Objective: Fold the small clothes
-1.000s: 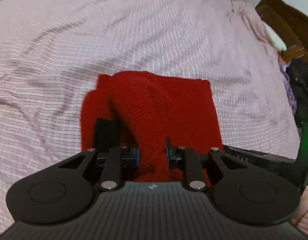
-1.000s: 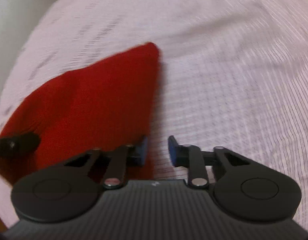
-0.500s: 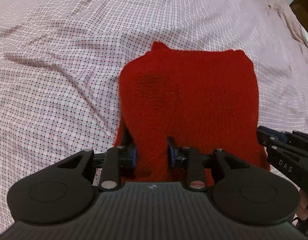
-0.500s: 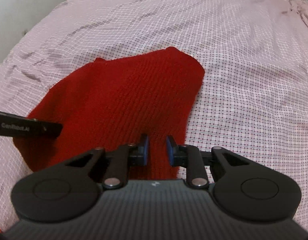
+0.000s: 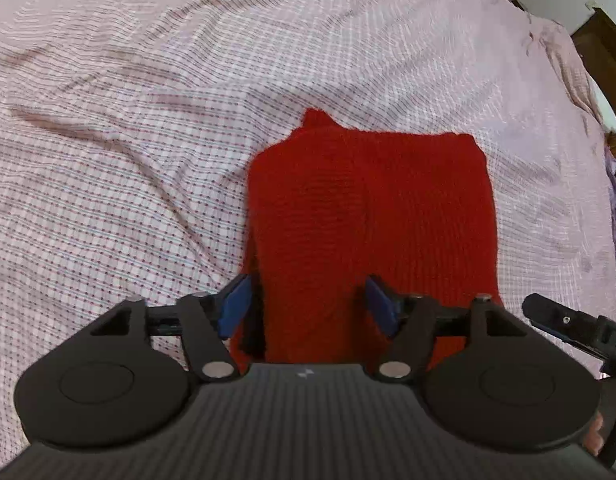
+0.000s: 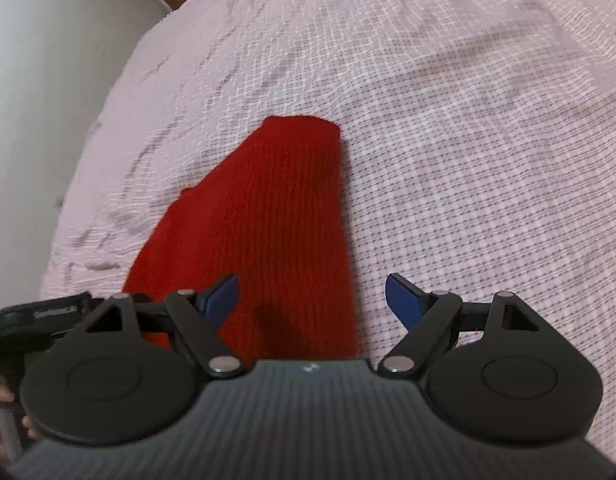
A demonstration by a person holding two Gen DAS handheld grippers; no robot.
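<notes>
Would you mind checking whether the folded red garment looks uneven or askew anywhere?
Slightly: on the red knit garment, a small nub pokes past the far edge at its left corner, and a lower layer shows along the near left side. Otherwise it lies flat on the checked bedsheet.

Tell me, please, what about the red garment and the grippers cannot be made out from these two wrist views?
- Red garment near edge: left wrist view, hidden behind the left gripper body.
- Its left side: right wrist view, covered by the right gripper.
- Garment type, layers underneath: folded over, unseen.
- Both jaws opening, pads off the cloth.
</notes>
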